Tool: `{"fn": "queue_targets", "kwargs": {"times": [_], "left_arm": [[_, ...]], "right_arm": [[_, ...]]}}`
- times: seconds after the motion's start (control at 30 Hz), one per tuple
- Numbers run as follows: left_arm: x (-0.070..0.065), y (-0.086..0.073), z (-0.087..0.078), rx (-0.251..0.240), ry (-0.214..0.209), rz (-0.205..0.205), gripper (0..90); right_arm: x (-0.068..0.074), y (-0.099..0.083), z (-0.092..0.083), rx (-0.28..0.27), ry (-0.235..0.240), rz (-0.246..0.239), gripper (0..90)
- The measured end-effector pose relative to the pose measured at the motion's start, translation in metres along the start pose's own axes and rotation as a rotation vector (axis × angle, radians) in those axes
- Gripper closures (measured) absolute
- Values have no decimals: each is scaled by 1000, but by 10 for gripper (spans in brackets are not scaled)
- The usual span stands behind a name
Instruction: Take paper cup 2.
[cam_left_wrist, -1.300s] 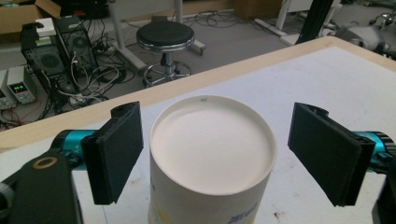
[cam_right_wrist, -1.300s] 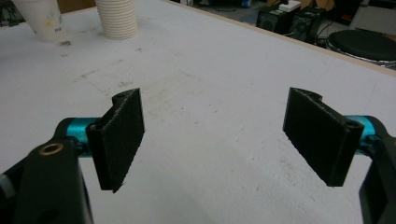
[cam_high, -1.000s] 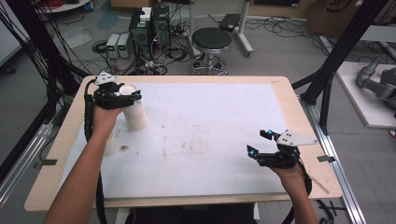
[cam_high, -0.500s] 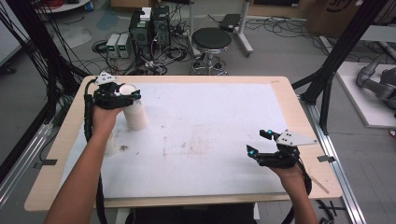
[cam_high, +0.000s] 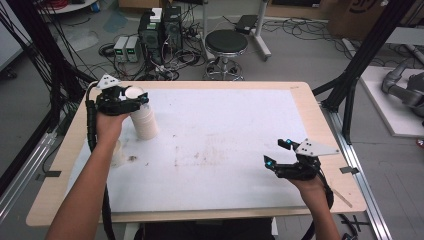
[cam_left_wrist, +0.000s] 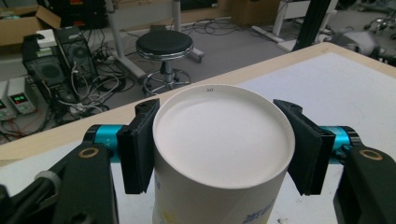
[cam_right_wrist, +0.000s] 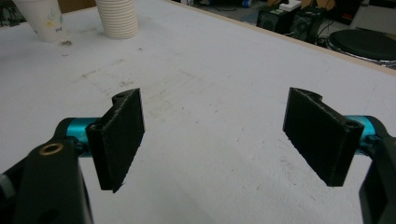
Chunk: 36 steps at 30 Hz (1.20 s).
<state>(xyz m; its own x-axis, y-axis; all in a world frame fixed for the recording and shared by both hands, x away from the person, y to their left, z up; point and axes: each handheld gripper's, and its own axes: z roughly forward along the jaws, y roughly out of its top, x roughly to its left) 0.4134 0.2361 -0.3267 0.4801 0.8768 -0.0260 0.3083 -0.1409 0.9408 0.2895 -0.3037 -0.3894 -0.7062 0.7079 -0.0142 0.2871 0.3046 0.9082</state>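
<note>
A stack of white paper cups (cam_high: 145, 122) stands upside down at the table's far left. My left gripper (cam_high: 135, 100) reaches over it from the left. Its jaws have just been closing on the top cup (cam_left_wrist: 223, 135), and both black pads (cam_left_wrist: 137, 149) now press on that cup's sides just under its flat base. My right gripper (cam_high: 276, 152) hovers low over the white mat at the near right. Its pads (cam_right_wrist: 119, 135) stand wide apart, with bare mat between them.
A single printed paper cup (cam_right_wrist: 44, 18) stands upright near the stack (cam_right_wrist: 116, 18), beside my left forearm (cam_high: 118, 152). The white mat (cam_high: 225, 145) covers most of the wooden table (cam_high: 310, 100). On the floor beyond the far edge are a black stool (cam_high: 226, 42) and electronics boxes.
The left gripper's jaws have drawn in against the top cup of the stack. Both hands stay where they were.
</note>
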Motion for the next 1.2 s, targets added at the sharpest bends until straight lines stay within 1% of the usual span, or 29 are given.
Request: {"fn": "queue_targets", "kwargs": {"times": [0.13,0.2,0.3,0.37,0.43,0.53,0.63,0.7,0.8,0.9,0.93,1.07,1.13,1.2], "left_arm": [[-2,9,-7,-36,-3,7,354],[-3,15,-11,-37,-1,11,355],[-4,23,-18,-63,2,16,357],[-6,29,-23,-90,2,17,358],[-8,34,-28,-106,6,25,358],[-15,41,-36,-142,12,47,359],[-22,49,-44,-184,0,62,359],[-26,53,-48,-206,-20,66,360],[-34,56,-53,-224,-66,63,361],[-40,56,-56,-236,-121,59,361],[-42,55,-57,-238,-138,55,361],[-49,50,-57,-228,-198,47,361],[-51,46,-56,-220,-250,40,360],[-56,42,-55,-209,-275,42,360]], "right_arm": [[0,0,0,-1,1,-1,212],[0,0,0,-5,2,-3,212],[1,1,0,-3,3,-1,212],[1,1,0,-4,2,-3,212],[1,1,0,-3,2,0,212],[1,1,-1,-3,3,1,212],[2,1,0,-6,3,-1,212],[2,1,0,-6,1,0,211],[2,2,0,-4,4,1,212],[2,1,0,-4,3,-6,212],[3,1,0,0,5,0,212],[3,1,1,0,7,-3,211],[3,1,1,3,9,-4,212],[4,2,1,4,15,-5,212]]}}
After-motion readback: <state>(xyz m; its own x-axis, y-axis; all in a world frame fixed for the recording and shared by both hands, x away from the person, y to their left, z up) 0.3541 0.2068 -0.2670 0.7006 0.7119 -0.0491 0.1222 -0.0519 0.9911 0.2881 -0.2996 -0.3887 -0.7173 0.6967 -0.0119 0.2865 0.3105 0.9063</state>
